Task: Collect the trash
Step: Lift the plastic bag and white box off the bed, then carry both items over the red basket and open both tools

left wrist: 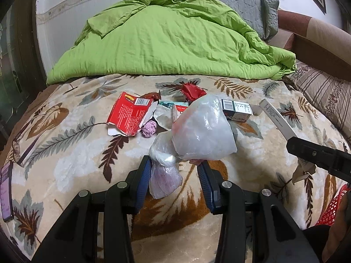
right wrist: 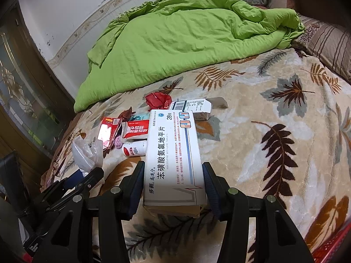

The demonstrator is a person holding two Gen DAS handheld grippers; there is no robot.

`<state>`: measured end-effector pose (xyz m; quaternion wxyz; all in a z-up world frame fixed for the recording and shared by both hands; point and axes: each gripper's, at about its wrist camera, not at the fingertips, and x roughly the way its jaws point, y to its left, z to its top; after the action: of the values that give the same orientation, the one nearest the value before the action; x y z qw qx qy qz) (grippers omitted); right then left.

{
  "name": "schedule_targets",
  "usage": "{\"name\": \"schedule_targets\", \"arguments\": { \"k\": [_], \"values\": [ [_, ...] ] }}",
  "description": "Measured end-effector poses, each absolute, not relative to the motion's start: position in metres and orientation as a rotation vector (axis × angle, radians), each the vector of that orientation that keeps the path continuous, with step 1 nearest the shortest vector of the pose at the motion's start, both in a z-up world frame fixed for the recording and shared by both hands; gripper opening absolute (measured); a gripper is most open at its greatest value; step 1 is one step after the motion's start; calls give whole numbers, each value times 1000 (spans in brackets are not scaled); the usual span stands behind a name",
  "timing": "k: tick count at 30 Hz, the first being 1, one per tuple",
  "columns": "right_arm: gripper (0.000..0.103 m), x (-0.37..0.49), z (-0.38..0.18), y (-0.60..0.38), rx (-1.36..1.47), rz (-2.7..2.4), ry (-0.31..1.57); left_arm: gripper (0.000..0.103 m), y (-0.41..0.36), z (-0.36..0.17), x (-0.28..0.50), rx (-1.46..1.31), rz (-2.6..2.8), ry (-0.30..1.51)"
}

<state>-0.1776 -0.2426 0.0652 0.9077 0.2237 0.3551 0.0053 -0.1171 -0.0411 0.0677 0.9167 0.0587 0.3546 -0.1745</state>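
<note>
Both grippers loaded above the bed's near edge. Left gripper pinched a clear plastic bag; right gripper clamped a white medicine box, long axis pointing away. Remaining trash pile lay ahead, mid-blanket, nearer the left gripper.

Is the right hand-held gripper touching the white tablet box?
Touching. The right wrist view shows the right hand-held gripper with both blue pads pressed against the long sides of the white tablet box, holding it above the blanket.

Crinkled translucent plastic bag, glossy cardboard box, plush blanket, matt cotton quilt
</note>
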Motion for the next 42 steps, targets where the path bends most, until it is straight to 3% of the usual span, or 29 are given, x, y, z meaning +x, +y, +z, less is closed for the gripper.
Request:
{"name": "schedule_targets", "arguments": {
  "k": [42],
  "values": [
    [56,-298,95,-283,478,-7,693,42,-92,90,-202,192,-551,713]
  ]
}}
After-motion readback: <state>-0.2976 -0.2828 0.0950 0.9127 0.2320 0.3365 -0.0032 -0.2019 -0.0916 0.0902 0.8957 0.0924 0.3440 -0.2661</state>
